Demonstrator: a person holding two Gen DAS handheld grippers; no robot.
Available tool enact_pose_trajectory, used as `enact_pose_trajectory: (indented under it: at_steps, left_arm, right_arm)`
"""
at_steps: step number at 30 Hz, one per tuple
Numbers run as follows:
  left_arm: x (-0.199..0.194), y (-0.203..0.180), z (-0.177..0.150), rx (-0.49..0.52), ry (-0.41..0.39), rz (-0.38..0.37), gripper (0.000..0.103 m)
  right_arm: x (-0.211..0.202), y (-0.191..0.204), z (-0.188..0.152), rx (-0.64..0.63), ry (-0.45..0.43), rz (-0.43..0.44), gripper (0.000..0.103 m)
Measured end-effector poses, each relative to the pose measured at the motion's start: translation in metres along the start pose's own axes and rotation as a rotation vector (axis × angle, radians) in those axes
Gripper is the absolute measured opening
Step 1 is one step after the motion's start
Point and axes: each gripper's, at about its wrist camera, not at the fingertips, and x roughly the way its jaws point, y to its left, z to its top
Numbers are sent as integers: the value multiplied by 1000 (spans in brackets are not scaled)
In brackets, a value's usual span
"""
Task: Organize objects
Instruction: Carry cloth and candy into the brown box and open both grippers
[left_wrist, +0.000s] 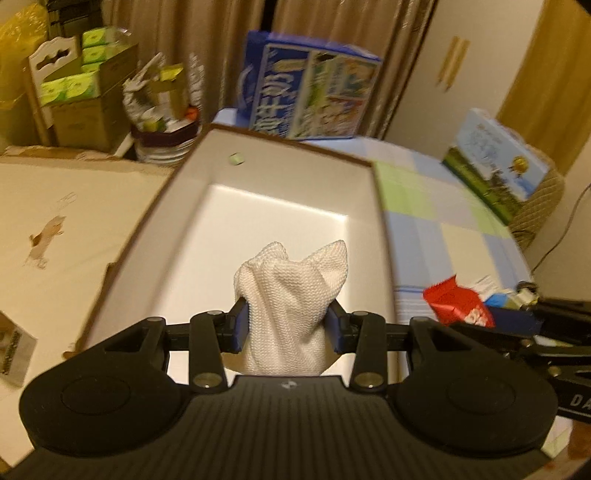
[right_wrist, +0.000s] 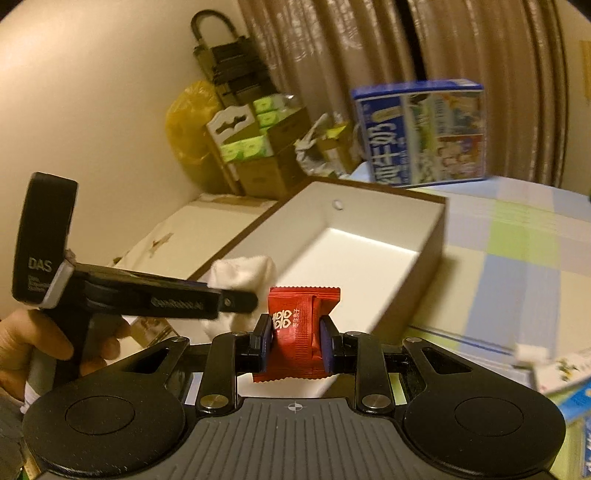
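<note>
My left gripper (left_wrist: 287, 326) is shut on a bunched white knitted cloth (left_wrist: 291, 291), held above the near end of an open white box with a brown rim (left_wrist: 258, 206). In the right wrist view my right gripper (right_wrist: 295, 339) is shut on a red snack packet (right_wrist: 301, 325), just short of the same box (right_wrist: 354, 254). The left gripper (right_wrist: 236, 301) shows there from the side with the white cloth (right_wrist: 243, 273) at its tip, a hand on its handle. The red packet (left_wrist: 456, 304) also appears at the right edge of the left wrist view.
A blue printed carton (left_wrist: 310, 92) stands behind the box on a checked tablecloth (left_wrist: 443, 206). Another carton (left_wrist: 495, 166) lies at the right. Cardboard boxes with green packs (left_wrist: 74, 88) and a yellow bag (right_wrist: 188, 125) sit at the left by the curtain.
</note>
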Motion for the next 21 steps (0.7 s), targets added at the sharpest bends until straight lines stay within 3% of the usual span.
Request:
enact_pose_trajectory:
  at_steps: [10, 16, 21]
  left_arm:
    - [42, 39, 4, 23, 92, 23, 37]
    - [66, 47, 2, 47, 146, 11, 38]
    - [72, 49, 2, 61, 162, 4, 45]
  right_arm:
    - [65, 4, 3, -5, 120, -59, 24]
    - [83, 2, 5, 1, 159, -95, 24]
    - [90, -1, 4, -3, 173, -114, 24]
